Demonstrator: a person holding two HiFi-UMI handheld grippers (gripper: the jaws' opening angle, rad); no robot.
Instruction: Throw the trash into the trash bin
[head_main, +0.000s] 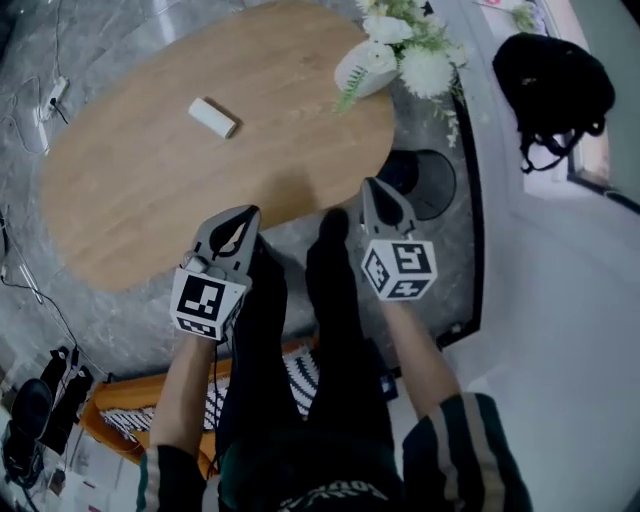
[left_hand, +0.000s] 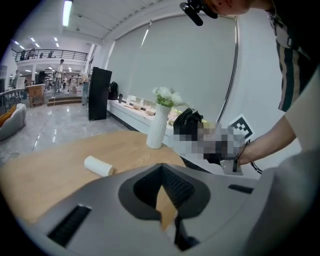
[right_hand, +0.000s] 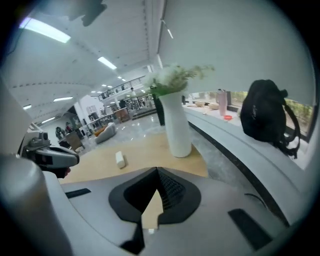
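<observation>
Dark striped sleeves (head_main: 465, 450) sit closest, right under my eyes, with my bare arms reaching out of them.

On the left is my left gripper (head_main: 248, 214). It is smooth grey plastic, and it has a cube (head_main: 208, 303) of black and white squares on its back. Its two ridged jaws are pressed together at the tips. Nothing is between them. It points at the near edge of the table (head_main: 130, 200).

That table is a big oval of pale wood with fine lines in it. A roll (head_main: 213, 117) lies on its side on the far part of the wood, well away from both grippers. It is small, white and round like a tube.

Further right, at the table's end, stands a smooth white vase (head_main: 365, 68) full of fluffy white flowers (head_main: 410, 40).

Next comes my right gripper (head_main: 372, 184), grey like the other one. Its jaws are closed tight too, and they hold nothing.

Just past its tip is the bin (head_main: 428, 185). It is round, black and open on top, and it stands on the shiny grey stone floor (head_main: 110, 320) beside the table.

Far right sits a soft black backpack (head_main: 550, 85).
</observation>
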